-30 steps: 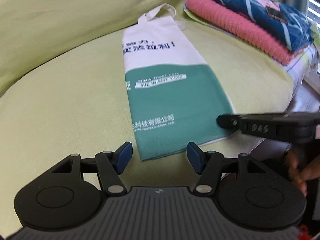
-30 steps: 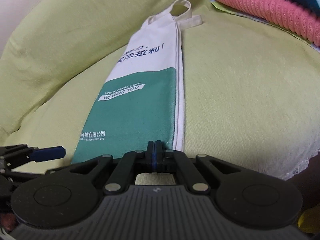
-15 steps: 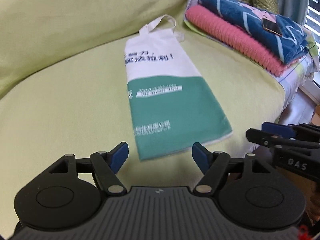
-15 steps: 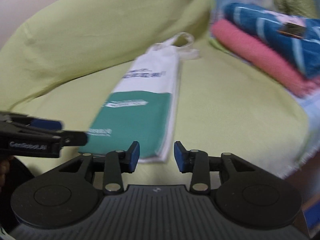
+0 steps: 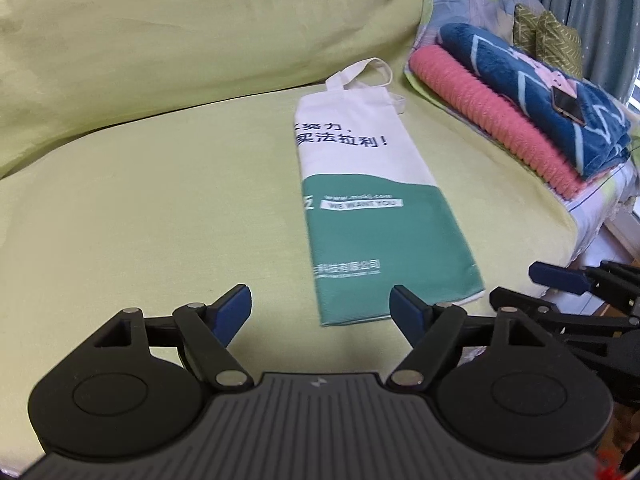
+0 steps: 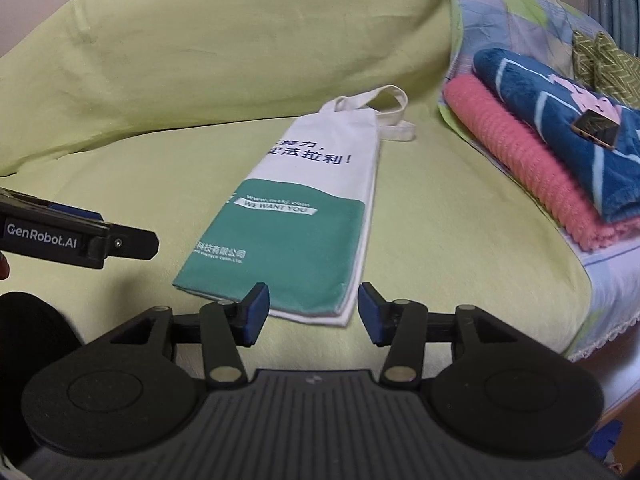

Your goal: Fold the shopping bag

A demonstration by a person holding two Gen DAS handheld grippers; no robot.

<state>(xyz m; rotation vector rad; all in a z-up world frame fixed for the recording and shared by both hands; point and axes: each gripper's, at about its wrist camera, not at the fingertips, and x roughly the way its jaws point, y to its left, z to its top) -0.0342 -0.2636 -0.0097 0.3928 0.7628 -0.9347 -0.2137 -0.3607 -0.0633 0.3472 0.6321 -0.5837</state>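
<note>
The shopping bag, cream on top and green below with printed lettering, lies flat as a long narrow strip on the yellow-green sofa seat, handles at the far end. My left gripper hovers just short of its near green edge; its jaws are opening and hold nothing. My right gripper hangs above the bag's near right corner, jaws opening, nothing between the blue pads. Each gripper shows at the edge of the other's view: the right gripper and the left gripper.
A yellow-green back cushion rises behind the seat. Folded pink and blue blankets are stacked at the right on a patterned cloth, with a phone on top. The seat's front edge drops off at the right.
The right gripper was shut at the bag's near edge; it let go, opened, rose and drew back. The left gripper also pulled back and widened. The bag stays flat.
</note>
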